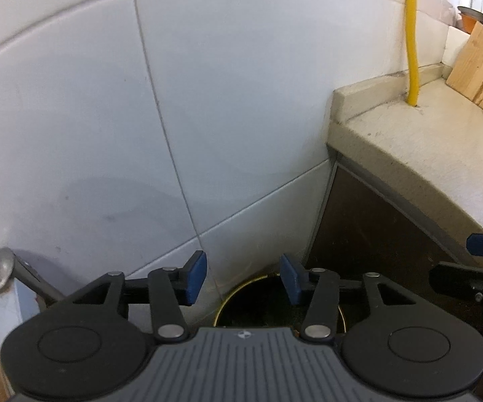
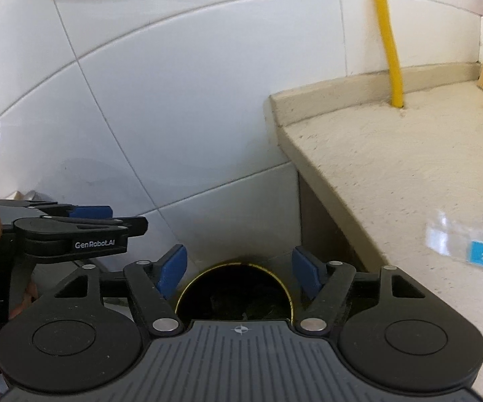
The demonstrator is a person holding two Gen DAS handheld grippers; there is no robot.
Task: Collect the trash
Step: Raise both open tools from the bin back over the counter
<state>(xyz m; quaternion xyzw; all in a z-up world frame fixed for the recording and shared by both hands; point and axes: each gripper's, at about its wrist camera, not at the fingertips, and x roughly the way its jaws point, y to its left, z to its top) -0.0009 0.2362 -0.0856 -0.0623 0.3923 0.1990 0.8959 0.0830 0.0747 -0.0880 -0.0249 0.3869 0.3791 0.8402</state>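
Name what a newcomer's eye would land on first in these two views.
The bright yellow pipe running down the white tiled wall into the beige counter stands out first. Then the dark round bin with its gold rim, low between the open right gripper fingers, and clear plastic trash on the counter's right.

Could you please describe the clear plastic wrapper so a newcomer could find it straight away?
Start at the beige counter beside the white tiled wall. The wrapper lies near its front right part, well in front of the yellow pipe. It alone is see-through, with a blue label.
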